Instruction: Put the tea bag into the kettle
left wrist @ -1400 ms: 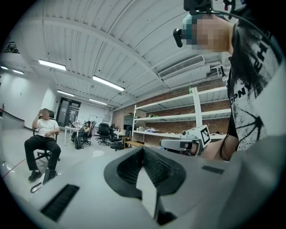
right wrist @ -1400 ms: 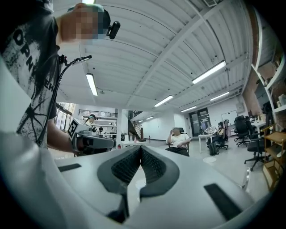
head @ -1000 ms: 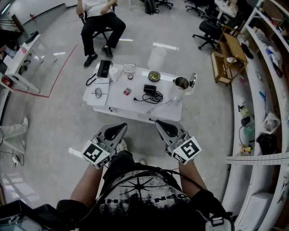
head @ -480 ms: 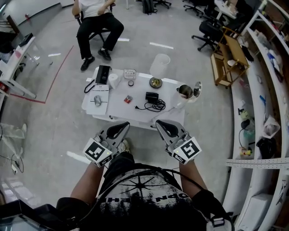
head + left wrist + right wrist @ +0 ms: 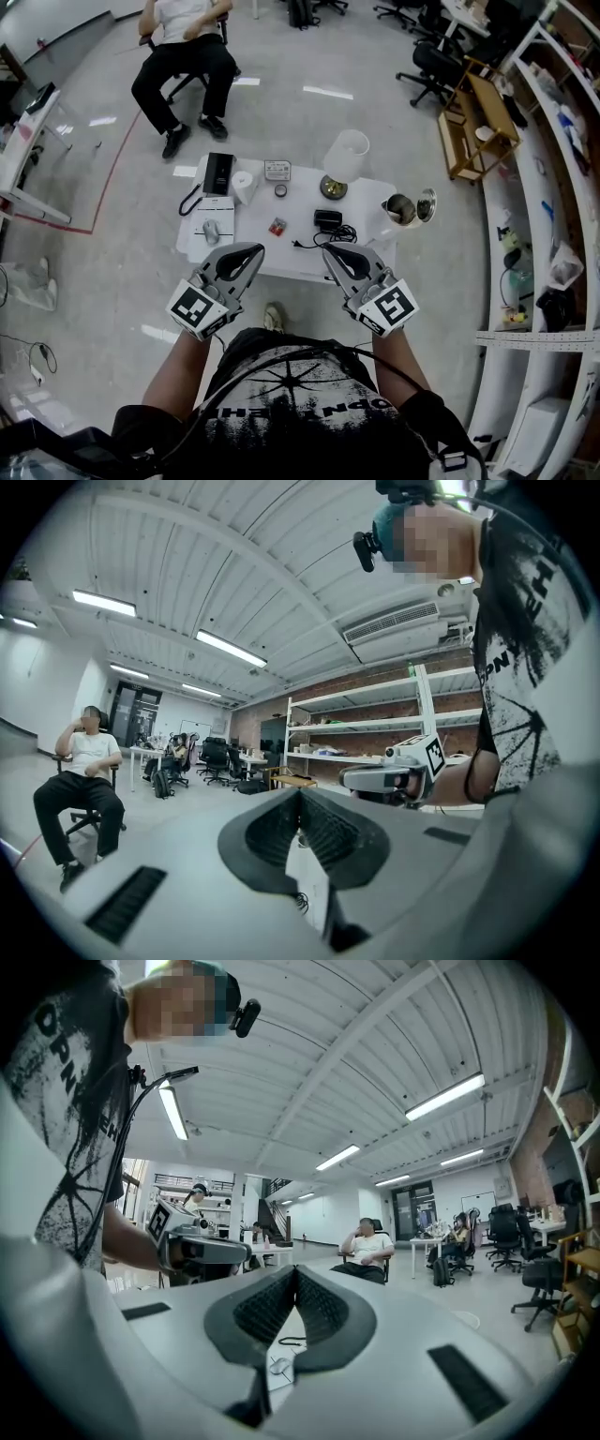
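A small red tea bag [image 5: 277,226] lies near the middle of the white table [image 5: 300,202]. The steel kettle [image 5: 403,210] stands at the table's right end with its lid tipped open. My left gripper [image 5: 256,249] and right gripper [image 5: 328,251] are held side by side, level, just short of the table's near edge. Neither touches anything. In the left gripper view the left gripper's [image 5: 300,794] dark pads meet with nothing between them. The right gripper [image 5: 295,1271] in its own view shows the same shut jaws.
On the table are a white lampshade-like cylinder [image 5: 346,155], a brass dish [image 5: 330,187], a black adapter with cable [image 5: 328,219], a white roll [image 5: 243,186], a black device [image 5: 217,172] and a mouse [image 5: 211,230]. A person [image 5: 183,56] sits beyond. Shelves and a wooden cart [image 5: 478,122] stand at right.
Both grippers have travelled forward together toward the table, which now lies just past their tips. Their jaws stay shut. Nothing on the table has moved.
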Demonstrator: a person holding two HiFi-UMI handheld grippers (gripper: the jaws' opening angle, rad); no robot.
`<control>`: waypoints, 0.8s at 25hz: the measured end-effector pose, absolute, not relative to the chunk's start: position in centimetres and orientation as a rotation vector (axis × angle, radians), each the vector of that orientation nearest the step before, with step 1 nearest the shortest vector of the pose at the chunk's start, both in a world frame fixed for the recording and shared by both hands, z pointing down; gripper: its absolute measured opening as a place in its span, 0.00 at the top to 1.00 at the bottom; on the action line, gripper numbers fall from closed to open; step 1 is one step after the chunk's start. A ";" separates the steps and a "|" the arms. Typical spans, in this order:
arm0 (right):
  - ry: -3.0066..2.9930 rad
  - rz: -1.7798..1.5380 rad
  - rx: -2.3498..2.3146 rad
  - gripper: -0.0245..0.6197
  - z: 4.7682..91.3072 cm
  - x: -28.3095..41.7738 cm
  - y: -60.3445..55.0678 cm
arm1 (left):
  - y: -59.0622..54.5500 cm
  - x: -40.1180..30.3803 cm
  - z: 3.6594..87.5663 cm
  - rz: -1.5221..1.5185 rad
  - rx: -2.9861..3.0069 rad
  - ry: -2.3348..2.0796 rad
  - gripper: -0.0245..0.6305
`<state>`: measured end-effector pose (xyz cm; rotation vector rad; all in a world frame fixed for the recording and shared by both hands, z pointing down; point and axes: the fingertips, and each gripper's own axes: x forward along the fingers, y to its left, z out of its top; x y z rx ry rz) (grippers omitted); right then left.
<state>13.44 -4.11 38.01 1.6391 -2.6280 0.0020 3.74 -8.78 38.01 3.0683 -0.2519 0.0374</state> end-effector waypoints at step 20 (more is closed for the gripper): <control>-2.643 0.041 1.593 0.95 38.6 11.8 -17.3 | -20.9 2.6 39.0 0.007 3.038 -0.266 0.95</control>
